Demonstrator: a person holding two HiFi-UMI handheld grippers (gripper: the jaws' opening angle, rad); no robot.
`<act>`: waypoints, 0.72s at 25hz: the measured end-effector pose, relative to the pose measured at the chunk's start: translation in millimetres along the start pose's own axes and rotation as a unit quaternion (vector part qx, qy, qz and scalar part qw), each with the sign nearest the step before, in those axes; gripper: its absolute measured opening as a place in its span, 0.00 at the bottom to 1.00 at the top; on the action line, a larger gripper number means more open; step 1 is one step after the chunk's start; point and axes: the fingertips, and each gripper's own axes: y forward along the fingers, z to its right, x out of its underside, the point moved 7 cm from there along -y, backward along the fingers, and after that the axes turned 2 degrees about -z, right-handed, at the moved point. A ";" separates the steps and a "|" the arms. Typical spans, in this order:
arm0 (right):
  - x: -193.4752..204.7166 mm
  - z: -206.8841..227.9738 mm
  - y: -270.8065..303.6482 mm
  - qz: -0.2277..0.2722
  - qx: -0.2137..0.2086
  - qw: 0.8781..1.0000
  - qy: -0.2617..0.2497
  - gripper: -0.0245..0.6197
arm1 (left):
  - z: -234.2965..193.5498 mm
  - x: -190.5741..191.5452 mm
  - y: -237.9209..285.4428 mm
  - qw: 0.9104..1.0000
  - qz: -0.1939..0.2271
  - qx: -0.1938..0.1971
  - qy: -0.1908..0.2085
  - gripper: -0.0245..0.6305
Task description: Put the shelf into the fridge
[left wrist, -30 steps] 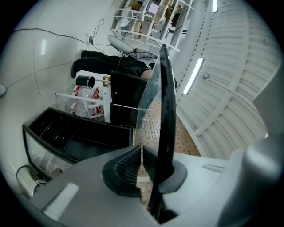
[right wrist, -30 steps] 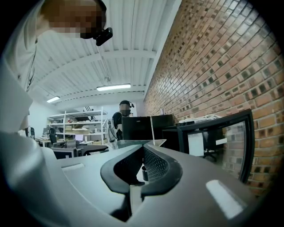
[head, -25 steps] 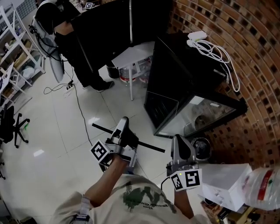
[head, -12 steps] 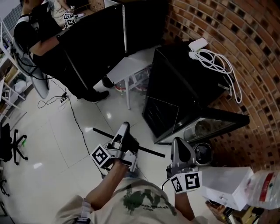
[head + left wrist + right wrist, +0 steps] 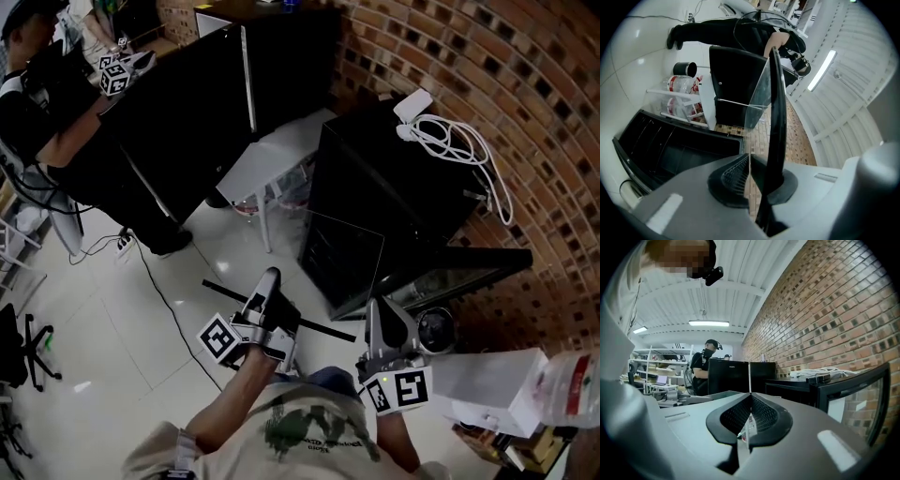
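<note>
Your left gripper (image 5: 751, 180) is squeezing the black edge of the glass shelf (image 5: 774, 108). Your right gripper (image 5: 750, 417) is pinching the thin glass side of it. You hold the shelf up off the floor between both grippers. It is near the open black fridge (image 5: 394, 178), not inside it.

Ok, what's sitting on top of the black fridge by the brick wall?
A white plug block and a loose coil of white cable lie on the fridge top. A loop hangs over the edge by the brick wall; where the cable ends is hidden.
</note>
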 end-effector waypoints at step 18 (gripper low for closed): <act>3.9 16.7 8.6 0.013 0.056 0.998 -0.001 0.04 | -29.5 -3.5 48.7 0.998 -0.062 -0.011 -0.009 0.07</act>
